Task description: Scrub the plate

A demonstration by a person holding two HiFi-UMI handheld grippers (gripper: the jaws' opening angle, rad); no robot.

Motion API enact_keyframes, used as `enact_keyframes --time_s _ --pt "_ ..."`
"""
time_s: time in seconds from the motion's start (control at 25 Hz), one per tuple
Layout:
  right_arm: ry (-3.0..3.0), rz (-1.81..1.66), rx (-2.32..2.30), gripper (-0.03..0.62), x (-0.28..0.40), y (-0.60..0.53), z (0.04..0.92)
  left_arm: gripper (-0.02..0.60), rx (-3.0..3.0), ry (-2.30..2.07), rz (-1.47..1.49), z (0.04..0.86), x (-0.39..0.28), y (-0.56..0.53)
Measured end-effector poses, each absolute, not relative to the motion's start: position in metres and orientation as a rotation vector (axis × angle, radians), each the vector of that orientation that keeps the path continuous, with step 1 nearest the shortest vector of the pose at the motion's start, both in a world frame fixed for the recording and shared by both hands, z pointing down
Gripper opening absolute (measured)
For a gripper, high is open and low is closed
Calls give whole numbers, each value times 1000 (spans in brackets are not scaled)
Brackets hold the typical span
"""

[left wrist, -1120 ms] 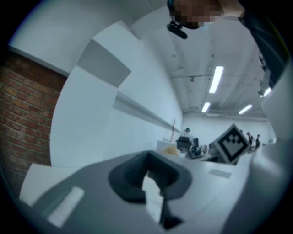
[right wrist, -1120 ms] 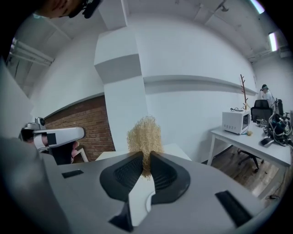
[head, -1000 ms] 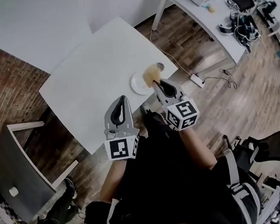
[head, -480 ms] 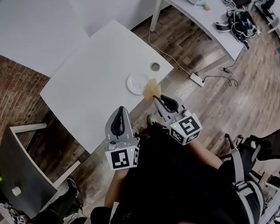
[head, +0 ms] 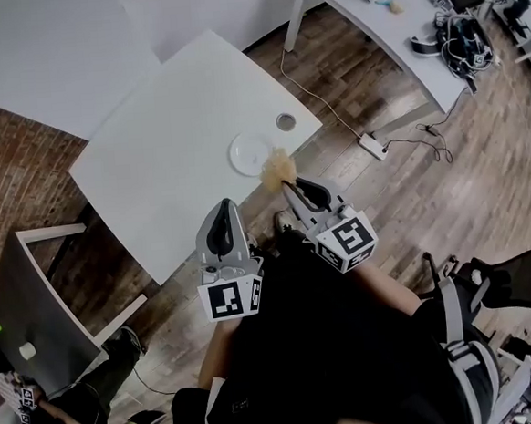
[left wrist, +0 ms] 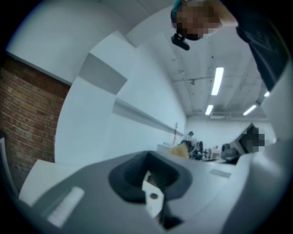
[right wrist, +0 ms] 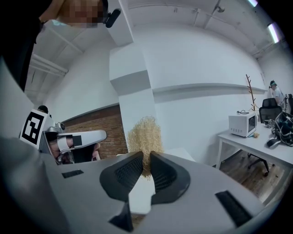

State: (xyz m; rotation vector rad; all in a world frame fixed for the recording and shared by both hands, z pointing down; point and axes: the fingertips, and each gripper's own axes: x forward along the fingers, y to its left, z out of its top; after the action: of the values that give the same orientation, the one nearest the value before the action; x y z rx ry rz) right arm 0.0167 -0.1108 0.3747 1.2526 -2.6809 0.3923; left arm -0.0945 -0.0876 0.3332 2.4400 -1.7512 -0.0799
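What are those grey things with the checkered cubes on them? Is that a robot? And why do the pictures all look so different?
It is not a robot. A person holds two hand tools called grippers, and each one has two jaws, like tongs. The checkered cubes are part of them.

One picture comes from a camera on the person's head, looking down. The other two come from little cameras that ride on each gripper and look along its jaws.

Below is a white table. On it are a white plate and a small round thing, maybe a cup.

The right gripper pinches a frizzy yellow scrubber and holds it up in the air. The left gripper is closed and holds nothing.
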Motion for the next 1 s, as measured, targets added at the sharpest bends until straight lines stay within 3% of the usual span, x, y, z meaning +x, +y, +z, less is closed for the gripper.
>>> enact_keyframes --time_s 1.0 --pt "-2704 418 1160 41 39 -134 394 3 2383 -1780 -38 343 -63 -109"
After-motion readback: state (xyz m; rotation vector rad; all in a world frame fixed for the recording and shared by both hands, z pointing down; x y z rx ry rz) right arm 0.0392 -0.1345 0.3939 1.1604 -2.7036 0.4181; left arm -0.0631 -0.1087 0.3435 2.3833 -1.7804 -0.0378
